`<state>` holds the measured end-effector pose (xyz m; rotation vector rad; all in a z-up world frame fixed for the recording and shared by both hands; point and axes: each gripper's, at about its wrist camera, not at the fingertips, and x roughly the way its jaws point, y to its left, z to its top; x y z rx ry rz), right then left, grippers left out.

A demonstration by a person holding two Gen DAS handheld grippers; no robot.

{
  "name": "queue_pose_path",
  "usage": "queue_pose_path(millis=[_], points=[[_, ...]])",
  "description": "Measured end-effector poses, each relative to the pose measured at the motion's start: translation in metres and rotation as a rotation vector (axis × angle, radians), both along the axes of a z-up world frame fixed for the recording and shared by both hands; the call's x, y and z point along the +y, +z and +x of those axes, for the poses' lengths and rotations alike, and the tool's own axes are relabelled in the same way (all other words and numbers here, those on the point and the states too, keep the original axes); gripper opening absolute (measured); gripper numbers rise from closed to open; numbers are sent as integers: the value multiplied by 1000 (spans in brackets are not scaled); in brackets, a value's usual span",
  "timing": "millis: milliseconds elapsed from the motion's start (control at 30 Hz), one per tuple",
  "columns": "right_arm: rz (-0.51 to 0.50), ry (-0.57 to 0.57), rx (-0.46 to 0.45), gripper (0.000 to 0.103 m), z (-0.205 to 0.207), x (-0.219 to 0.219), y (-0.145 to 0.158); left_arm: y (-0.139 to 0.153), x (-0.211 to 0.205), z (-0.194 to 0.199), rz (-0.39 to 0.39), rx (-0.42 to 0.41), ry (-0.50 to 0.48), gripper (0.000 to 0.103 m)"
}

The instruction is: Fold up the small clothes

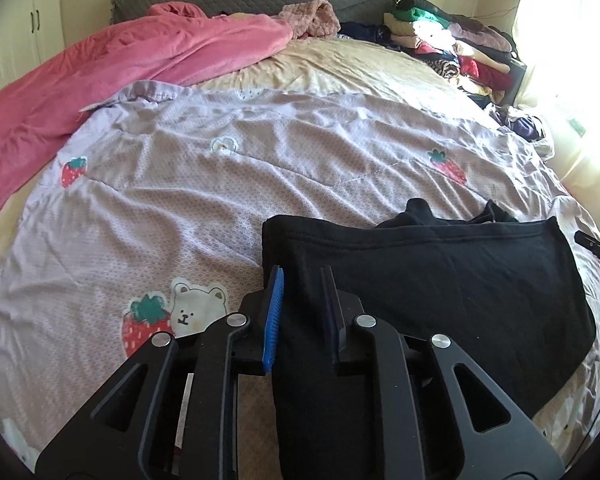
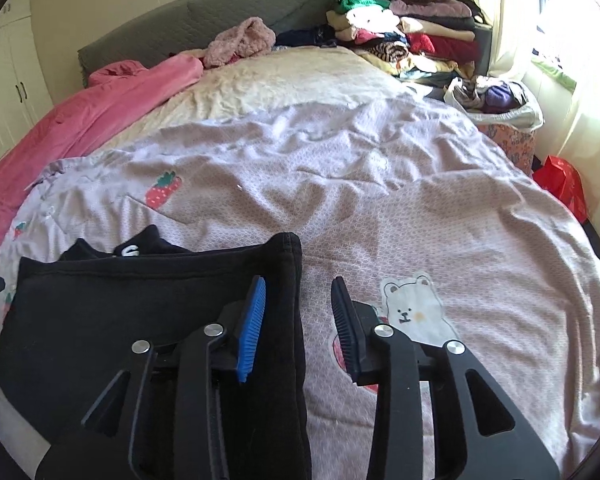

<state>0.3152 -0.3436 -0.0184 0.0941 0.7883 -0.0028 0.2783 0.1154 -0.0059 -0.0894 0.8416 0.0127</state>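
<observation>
A black garment (image 1: 440,276) lies folded flat on the lilac strawberry-and-bear quilt (image 1: 220,200), near the bed's front edge. In the left wrist view my left gripper (image 1: 300,272) hovers over the garment's left edge. Its jaws are slightly apart, black cloth shows in the gap, and the pads do not press on it. In the right wrist view the same garment (image 2: 140,300) fills the lower left. My right gripper (image 2: 299,282) stands open astride its right edge: the blue pad is over the cloth and the other finger over the quilt (image 2: 420,220).
A pink blanket (image 1: 112,76) lies along the bed's left side. Stacked folded clothes (image 2: 412,36) sit at the far right by the grey headboard (image 2: 220,12). Beside the bed stand a bag of clothes (image 2: 496,100) and a red bag (image 2: 562,184). Wardrobe doors (image 1: 20,20) are at the left.
</observation>
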Motion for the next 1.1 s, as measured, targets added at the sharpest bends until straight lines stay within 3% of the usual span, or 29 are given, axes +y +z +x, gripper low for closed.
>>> queue_pose_path(millis=[300, 633, 833, 967, 1100], points=[[17, 104, -73, 47, -49, 26, 29, 12, -7, -24, -9, -7, -17, 21], [3, 224, -64, 52, -92, 69, 24, 8, -23, -50, -15, 1, -55, 27], [3, 244, 24, 52, -97, 80, -5, -18, -27, -59, -20, 65, -56, 27], [-18, 208, 162, 53, -91, 79, -40, -42, -27, -63, -10, 110, -50, 28], [-22, 201, 157, 54, -94, 83, -42, -43, -25, -69, -17, 99, -46, 28]])
